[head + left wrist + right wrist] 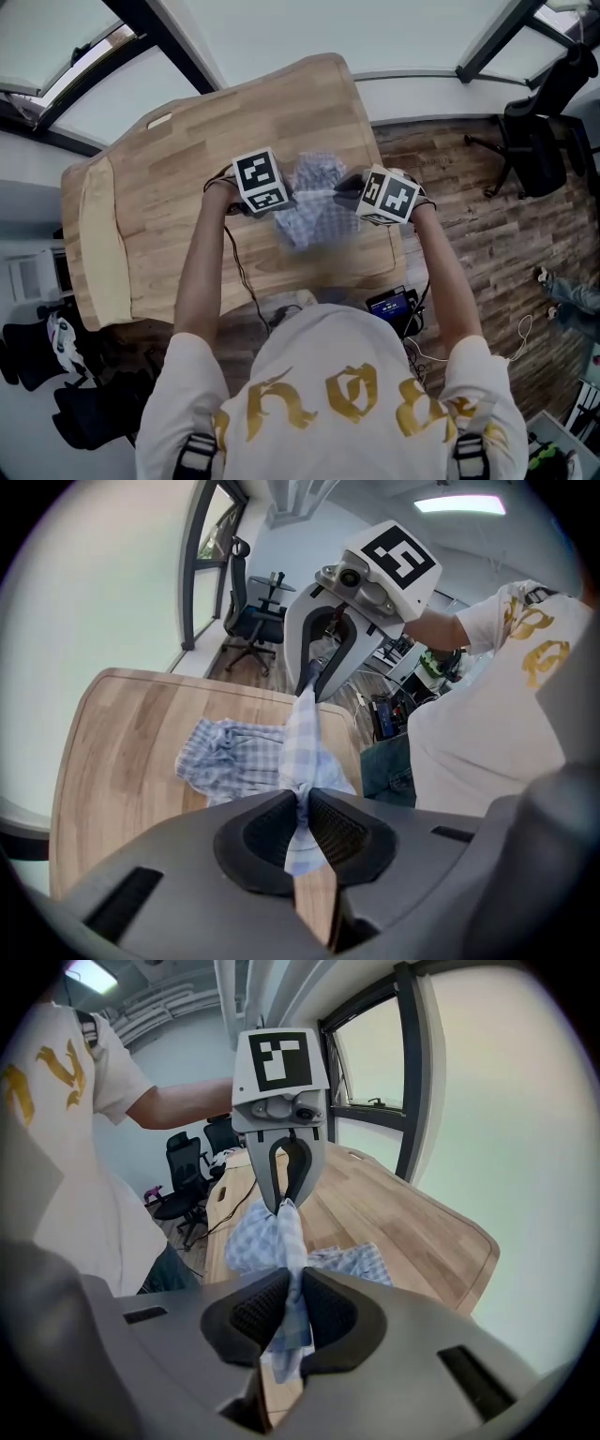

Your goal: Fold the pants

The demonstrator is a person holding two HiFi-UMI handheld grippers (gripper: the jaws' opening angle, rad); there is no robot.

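**A:** What is the biggest thing here, and where does the work happen?

**B:** The wooden desk (169,169) fills the middle of the head view. A person in a white shirt (337,403) stands at its 6 o'clock edge. The pants (319,216), a light blue checked cloth, are toward 4 o'clock from the middle of the desk, near that edge.

**A:** How do the pants lie?

**B:** They are not flat. One part rests crumpled on the wood. Another part is lifted and runs as a narrow band from one gripper to the other.

**A:** And the grippers?

**B:** The left gripper (302,803) is at 9 o'clock of the pants and the right gripper (289,1288) at 3 o'clock. They face each other over the cloth. The jaws of the left one are pressed together on a bunch of the checked cloth, and a short end hangs below them. The jaws of the right one pinch the other end of the band in the same way. Both point steeply down to the desk.

**A:** So how far is the folding?

**B:** I think it is at an early step. I see no clean fold and no straight edge, only wrinkles. I cannot tell which part of the pants each gripper holds. As I judge it, the cloth must first be laid out smooth on the desk. After that, the legs must come one on the other, and then the length must be folded over. All of this seems to remain.
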